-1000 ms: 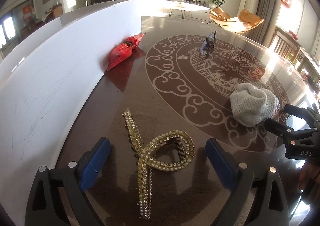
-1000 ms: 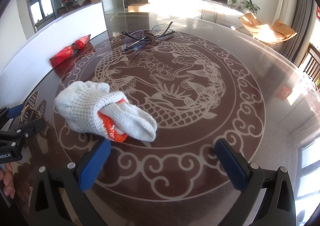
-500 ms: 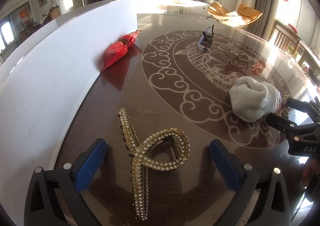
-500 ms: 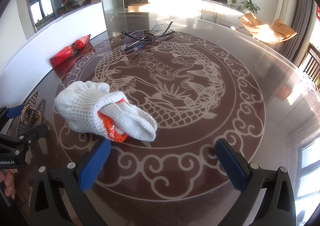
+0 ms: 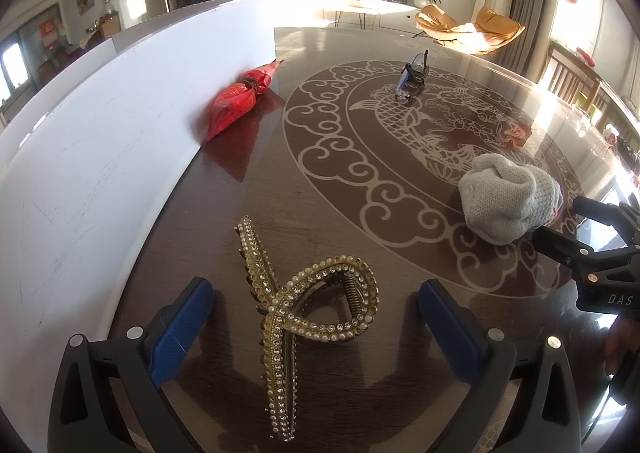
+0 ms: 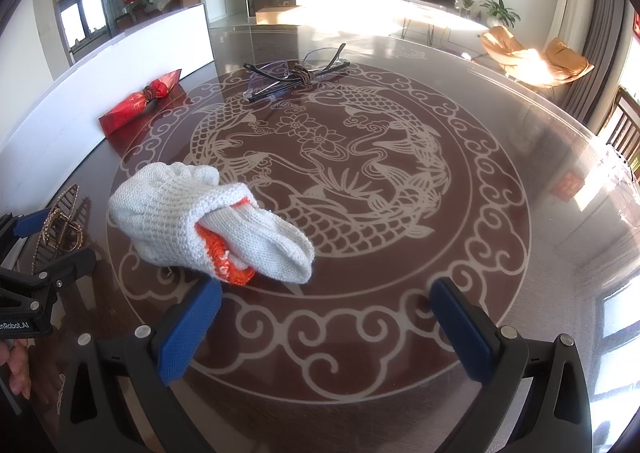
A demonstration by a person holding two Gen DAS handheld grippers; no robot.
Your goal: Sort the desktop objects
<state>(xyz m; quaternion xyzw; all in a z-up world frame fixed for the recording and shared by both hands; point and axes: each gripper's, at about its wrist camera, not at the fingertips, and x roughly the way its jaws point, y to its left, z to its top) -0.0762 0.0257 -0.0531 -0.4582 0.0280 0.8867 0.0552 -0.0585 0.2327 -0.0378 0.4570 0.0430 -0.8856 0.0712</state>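
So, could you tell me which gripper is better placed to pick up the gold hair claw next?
The left gripper. Its open fingers already straddle the hair claw. The right gripper, also open, faces the rolled glove instead, with the claw off to its left.

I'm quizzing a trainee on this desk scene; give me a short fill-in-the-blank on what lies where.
1. The gold hair claw lies between the open left tongs' ____ pads.
2. The rolled glove shows an ____ cuff.
3. The red packet lies against the ____ board.

Missing: blue; orange; white
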